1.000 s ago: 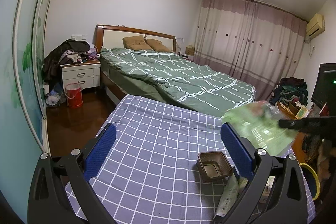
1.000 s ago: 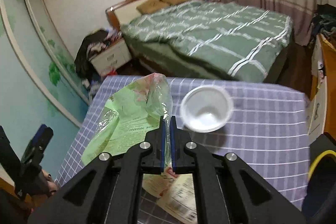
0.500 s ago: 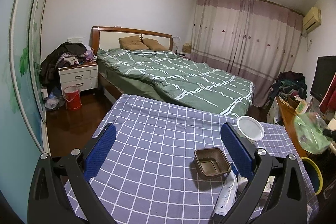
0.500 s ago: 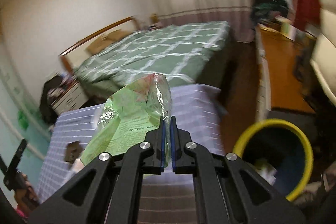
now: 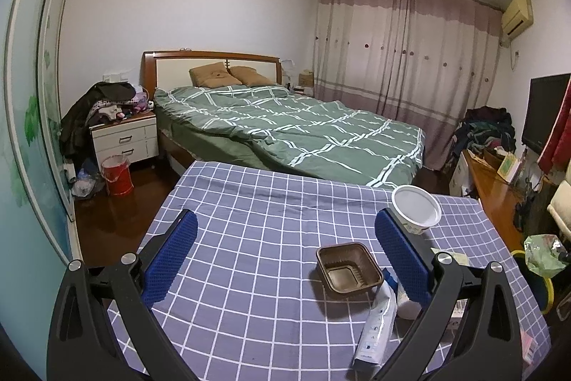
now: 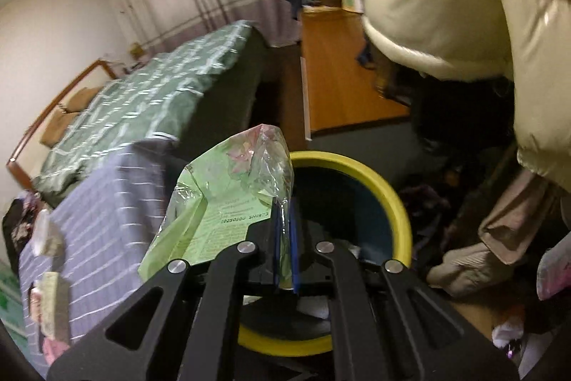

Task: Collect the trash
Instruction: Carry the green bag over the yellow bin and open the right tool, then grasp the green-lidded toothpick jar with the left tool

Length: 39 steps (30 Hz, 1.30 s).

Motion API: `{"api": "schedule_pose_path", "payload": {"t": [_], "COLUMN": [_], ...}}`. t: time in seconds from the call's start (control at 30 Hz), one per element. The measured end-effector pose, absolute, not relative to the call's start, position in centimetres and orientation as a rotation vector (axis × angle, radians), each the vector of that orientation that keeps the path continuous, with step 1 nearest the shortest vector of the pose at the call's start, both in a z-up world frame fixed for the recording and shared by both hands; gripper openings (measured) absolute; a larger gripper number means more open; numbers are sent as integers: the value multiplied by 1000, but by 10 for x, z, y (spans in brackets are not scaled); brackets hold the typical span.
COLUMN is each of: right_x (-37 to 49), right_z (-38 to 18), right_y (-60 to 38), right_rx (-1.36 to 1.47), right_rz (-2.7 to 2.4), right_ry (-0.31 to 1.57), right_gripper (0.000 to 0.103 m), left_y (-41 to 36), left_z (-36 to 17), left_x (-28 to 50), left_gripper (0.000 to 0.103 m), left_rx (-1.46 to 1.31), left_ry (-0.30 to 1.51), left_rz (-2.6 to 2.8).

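We are keeping the fingers (image 6: 275, 231) of the right gripper (image 6: 284, 238) pinched almost together on a green plastic wrapper (image 6: 214, 202), which is standing up out of the jaws and fanning toward the left. The wrapper is hanging above the near rim of a yellow-rimmed bin (image 6: 389, 195); the bin's dark opening is lying directly ahead of the fingertips. To the right of the bin, a cream padded jacket (image 6: 464, 6) and loose clothing are crowding its edge; to the left, the corner of the table (image 6: 107, 202) is coming close to the rim.

We are holding the left gripper (image 5: 285, 252) with its blue fingers (image 5: 171, 256) spread wide and nothing between them, above the checked tablecloth (image 5: 249, 202). Between the fingers, nearer the right one, a brown square tray (image 5: 348, 268) is sitting upright. A white cup (image 5: 415, 209) is standing beyond the right finger, near the far right edge of the table. A flattened white packet (image 5: 376, 327) is lying just in front of the tray, partly under the right finger. The left half of the cloth is offering open room. In this view the wrapper (image 5: 542, 252) and the bin (image 5: 547, 291) are showing past the table's right edge. The bed (image 5: 285, 127) is standing just behind the table's far edge.
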State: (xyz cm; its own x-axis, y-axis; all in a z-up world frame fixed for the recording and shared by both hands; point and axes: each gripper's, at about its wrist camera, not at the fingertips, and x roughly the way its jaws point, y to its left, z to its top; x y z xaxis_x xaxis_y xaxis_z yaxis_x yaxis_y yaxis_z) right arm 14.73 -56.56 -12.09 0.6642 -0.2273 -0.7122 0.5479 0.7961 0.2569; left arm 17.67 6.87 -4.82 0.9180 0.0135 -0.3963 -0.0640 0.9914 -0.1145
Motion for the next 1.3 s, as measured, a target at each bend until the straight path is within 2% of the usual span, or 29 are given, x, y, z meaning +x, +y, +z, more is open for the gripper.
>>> {"api": "schedule_pose_path", "payload": {"t": [0.07, 0.2, 0.4, 0.53, 0.9, 1.3], "right_x": [150, 149, 147, 138, 110, 100], "right_z": [-133, -152, -155, -146, -119, -119], "right_y": [-571, -582, -577, -563, -543, -534], "right_rx": [481, 521, 531, 516, 484, 502], "right_rz": [-488, -511, -497, -487, -451, -380], "right_ry": [749, 774, 770, 749, 684, 675], "right_gripper": [7, 23, 24, 30, 34, 34], "left_y": [65, 60, 53, 42, -22, -100], "left_z": [-49, -48, -48, -48, -40, -87], "left_x": [176, 176, 175, 174, 139, 83], "left_gripper": [98, 98, 98, 98, 98, 98], "left_rx": [-113, -96, -85, -78, 7, 139], "left_ry": [405, 399, 405, 418, 448, 698], "left_rz": [37, 30, 0, -42, -227, -510]}}
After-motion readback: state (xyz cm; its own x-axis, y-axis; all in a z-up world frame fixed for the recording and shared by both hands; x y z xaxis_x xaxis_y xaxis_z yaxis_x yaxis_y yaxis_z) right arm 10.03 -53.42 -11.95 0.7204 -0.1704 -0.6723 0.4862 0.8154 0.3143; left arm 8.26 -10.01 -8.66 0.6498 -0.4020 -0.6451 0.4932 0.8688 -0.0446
